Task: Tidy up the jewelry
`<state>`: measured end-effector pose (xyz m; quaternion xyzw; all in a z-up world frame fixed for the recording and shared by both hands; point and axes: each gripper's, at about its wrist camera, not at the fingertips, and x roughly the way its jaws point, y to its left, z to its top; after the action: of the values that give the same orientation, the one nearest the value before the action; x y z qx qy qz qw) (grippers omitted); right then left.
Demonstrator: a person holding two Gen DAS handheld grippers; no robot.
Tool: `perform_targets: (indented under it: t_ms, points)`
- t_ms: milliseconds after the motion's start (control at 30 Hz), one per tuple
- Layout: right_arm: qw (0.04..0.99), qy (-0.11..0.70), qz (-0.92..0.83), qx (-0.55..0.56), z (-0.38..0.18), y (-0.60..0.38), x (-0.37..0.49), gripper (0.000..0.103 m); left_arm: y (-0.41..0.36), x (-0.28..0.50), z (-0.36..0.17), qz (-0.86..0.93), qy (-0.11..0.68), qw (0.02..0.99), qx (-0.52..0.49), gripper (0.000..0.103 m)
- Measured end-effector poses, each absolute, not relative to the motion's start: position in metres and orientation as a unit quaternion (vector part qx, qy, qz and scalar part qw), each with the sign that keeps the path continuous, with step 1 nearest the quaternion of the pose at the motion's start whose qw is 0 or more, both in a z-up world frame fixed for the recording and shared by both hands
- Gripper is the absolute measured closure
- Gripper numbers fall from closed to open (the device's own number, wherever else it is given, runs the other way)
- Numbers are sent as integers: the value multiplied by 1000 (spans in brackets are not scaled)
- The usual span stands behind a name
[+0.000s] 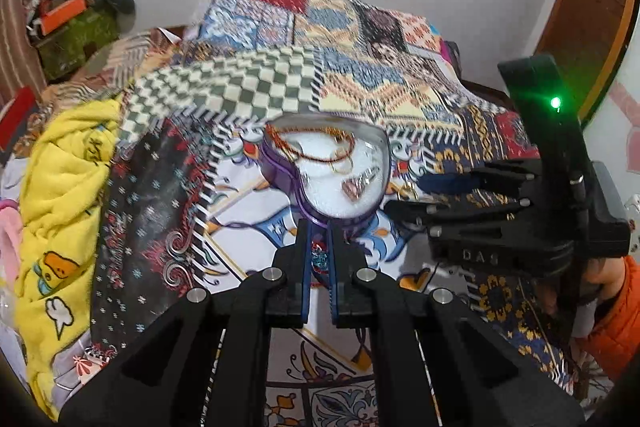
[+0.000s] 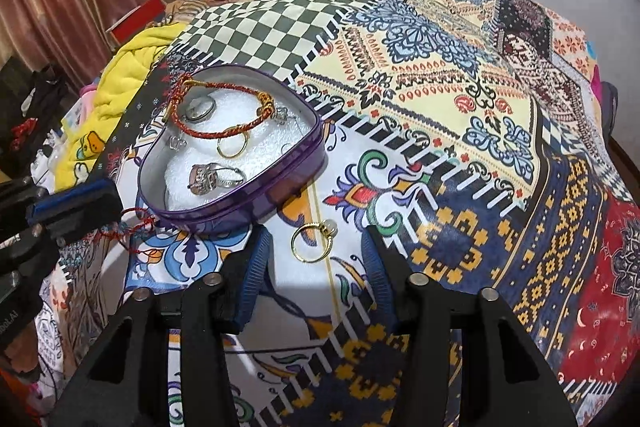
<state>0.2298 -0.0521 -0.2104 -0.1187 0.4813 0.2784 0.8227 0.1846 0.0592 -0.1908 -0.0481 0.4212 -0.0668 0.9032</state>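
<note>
Legible writing: "DAS" embossed on the body of the right gripper (image 1: 444,193) as seen from the left wrist; partial lettering ending "Ai" on the left unit at the frame edge of the right wrist view. Left gripper (image 1: 319,233): jaws nearly together, clamped on a red thread item (image 1: 320,259), tips just at the pointed end of the heart-shaped purple tin (image 2: 256,199). Right gripper (image 2: 316,247): jaws apart, straddling a gold ring (image 2: 312,241) with a pale stone that lies on the patterned bedspread (image 2: 460,131), just beside the tin's wall. Tin is open, white padded lining, holding a red-and-gold cord bracelet (image 2: 216,135), a plain gold ring (image 2: 232,147), a large silver stone ring (image 2: 208,179), a silver band (image 2: 198,109). Yellow blanket (image 1: 68,195) bunched at the left edge. Open bedspread to the right of the tin and ring.
</note>
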Motion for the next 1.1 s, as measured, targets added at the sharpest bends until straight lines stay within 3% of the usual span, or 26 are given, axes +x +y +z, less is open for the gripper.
perform_targets:
  t_ms: [133, 300, 400, 467, 567, 733, 800, 967, 1100]
  points:
    - [826, 473, 280, -123, -211, -51, 227, 82, 63, 185, -199, -69, 437, 895, -61, 97]
    - [828, 470, 279, -121, -209, -52, 226, 82, 60, 181, -200, -66, 441, 894, -52, 96]
    - [829, 469, 281, -118, -206, -55, 221, 82, 61, 180, -203, -59, 447, 892, -45, 83]
    - [829, 469, 283, -113, -205, -57, 219, 82, 63, 180, -205, -52, 450, 891, -41, 68]
    - [829, 468, 285, -109, -203, -60, 216, 82, 66, 180, -208, -49, 452, 890, -39, 66]
    - [831, 468, 283, -100, -200, -67, 215, 82, 64, 184, -214, -62, 459, 885, -44, 67]
    - [832, 467, 282, -98, -198, -68, 214, 82, 62, 185, -216, -57, 457, 887, -40, 72]
    - [837, 459, 284, -91, -189, -71, 212, 82, 67, 182, -213, -46, 453, 889, -48, 97]
    - [841, 450, 287, -89, -180, -70, 208, 82, 68, 175, -208, -43, 449, 892, -47, 97]
